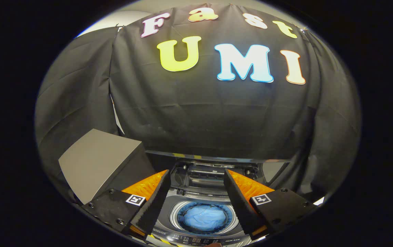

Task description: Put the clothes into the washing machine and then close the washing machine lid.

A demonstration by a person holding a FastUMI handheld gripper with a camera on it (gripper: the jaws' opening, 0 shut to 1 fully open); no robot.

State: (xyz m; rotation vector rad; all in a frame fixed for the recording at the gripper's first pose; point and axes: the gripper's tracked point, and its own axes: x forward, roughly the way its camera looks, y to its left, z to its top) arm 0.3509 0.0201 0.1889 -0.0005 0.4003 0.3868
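A top-loading washing machine (pixel 196 197) stands below and ahead of my gripper (pixel 196 173), its round drum open. Blue clothes (pixel 204 218) lie inside the drum, seen in the gap between the fingers. The lid (pixel 217 158) is raised at the back of the machine, its edge running across just beyond the fingertips. My gripper is open, its two black fingers with orange sides spread wide above the drum, nothing held between them.
A grey box-shaped surface (pixel 95 161) rises to the left of the machine, close to the left finger. The machine's control panel (pixel 196 239) runs along its near edge. Black cloth hangs behind and around the machine.
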